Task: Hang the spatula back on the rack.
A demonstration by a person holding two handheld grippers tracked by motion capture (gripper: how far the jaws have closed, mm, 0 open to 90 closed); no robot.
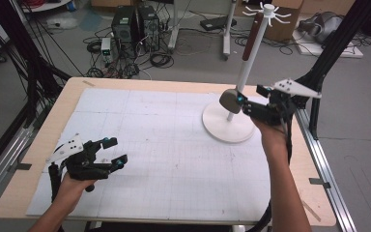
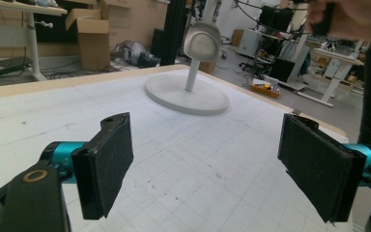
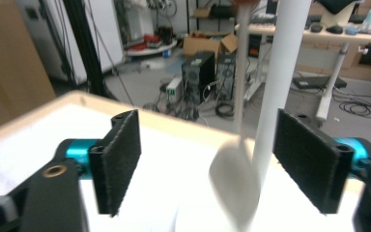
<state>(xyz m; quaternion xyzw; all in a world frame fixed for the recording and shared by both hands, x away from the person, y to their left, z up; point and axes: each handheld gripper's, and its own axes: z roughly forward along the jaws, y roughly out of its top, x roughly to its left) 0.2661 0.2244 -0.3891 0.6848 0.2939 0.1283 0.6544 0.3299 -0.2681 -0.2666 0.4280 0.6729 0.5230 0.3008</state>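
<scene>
My right gripper (image 1: 249,103) stands wide open beside the hanging spoon (image 1: 232,99).
The spoon hangs against the white stand's (image 1: 228,123) pole, its bowl between my open jaws, untouched by either pad. My left gripper (image 1: 111,152) rests wide open and empty over the tabletop (image 1: 174,159), well apart.

A long spoon (image 1: 248,46) is hanging from the top of a white stand (image 1: 228,126) at the table's far right. Its reddish-brown handle is running down alongside the stand's upright pole, and its pale, rounded bowl (image 1: 230,100) is dangling low, just above the round base (whether it is touching the pole is hard to tell).
</scene>
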